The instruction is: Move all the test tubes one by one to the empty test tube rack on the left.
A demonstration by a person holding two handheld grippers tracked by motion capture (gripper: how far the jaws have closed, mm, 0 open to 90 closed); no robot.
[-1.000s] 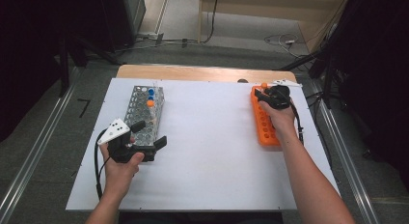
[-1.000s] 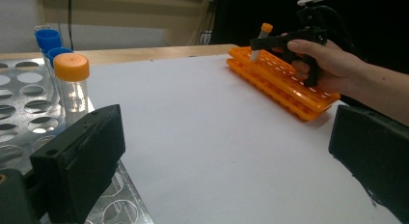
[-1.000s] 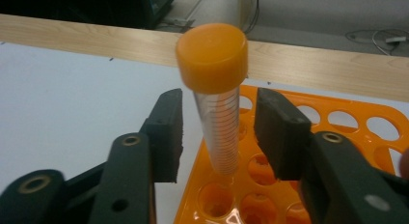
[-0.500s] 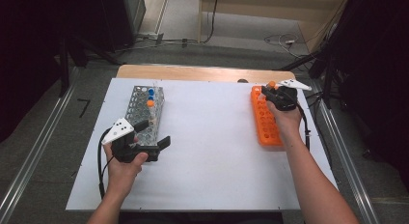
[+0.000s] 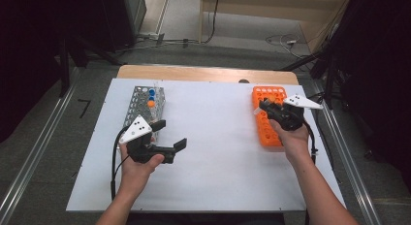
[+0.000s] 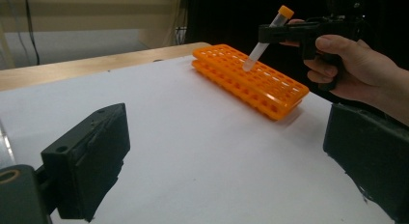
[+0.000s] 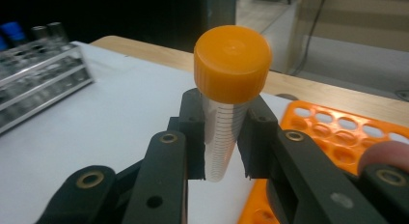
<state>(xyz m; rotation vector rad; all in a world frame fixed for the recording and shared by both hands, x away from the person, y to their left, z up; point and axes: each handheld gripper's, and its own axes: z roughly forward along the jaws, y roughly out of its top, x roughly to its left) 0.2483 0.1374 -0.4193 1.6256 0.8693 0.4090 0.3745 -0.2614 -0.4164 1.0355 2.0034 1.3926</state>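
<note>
An orange-capped tube [image 7: 226, 113] is clamped in the right tool [image 5: 265, 108] and held tilted, lifted just above the orange rack [image 5: 268, 123]. Carrying is judged the step in hand; next, a steady, clear path is needed. The left tool [image 5: 170, 134], jaws wide and empty, is held level, well left of the rack.

The clear plastic tube with an orange screw cap [image 7: 225, 96] bears fine printed graduation lines down its side. It is clamped just below the cap between the two black pads of the right hand-held gripper [image 7: 223, 142]. It hangs lifted and tilted, cap uppermost, its pale rounded tip just above the holes of the flat orange plastic rack [image 6: 251, 79] lying on the white desk [image 5: 218, 152].
</note>
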